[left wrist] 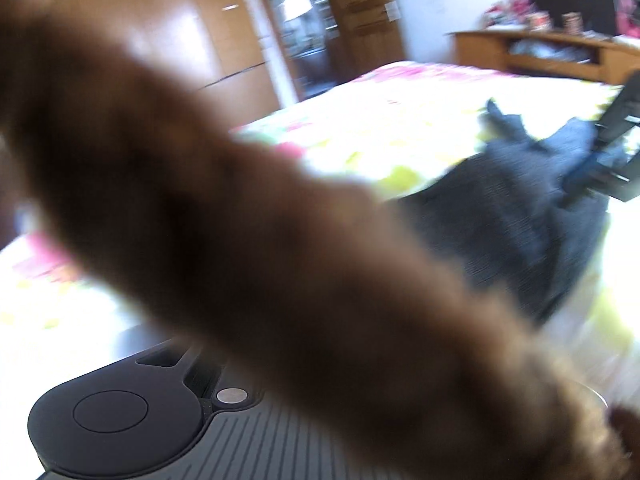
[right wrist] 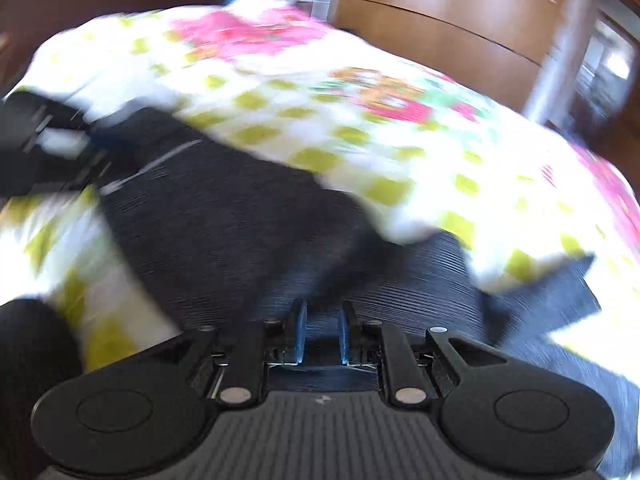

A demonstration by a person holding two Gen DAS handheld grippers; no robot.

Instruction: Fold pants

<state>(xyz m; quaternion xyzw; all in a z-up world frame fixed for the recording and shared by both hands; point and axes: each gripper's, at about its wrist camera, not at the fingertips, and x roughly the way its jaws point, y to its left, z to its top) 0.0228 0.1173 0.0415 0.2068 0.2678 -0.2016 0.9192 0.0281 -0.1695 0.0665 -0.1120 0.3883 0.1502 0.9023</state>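
The right gripper [right wrist: 322,334] shows its blue pads [right wrist: 301,334] a narrow gap apart, dark cloth behind the slot; whether they pinch it is hard to make out. The left gripper [right wrist: 60,140] appears only as a blurred dark shape at the left side of the right wrist view, at the far end of the pants [right wrist: 224,216], so I cannot tell how its jaws stand. In its own view a brown, out-of-focus arm [left wrist: 280,240] hides its fingers. The pants lie stretched along the near edge of the bed [right wrist: 400,140], with part of the flowered cover folded over them.
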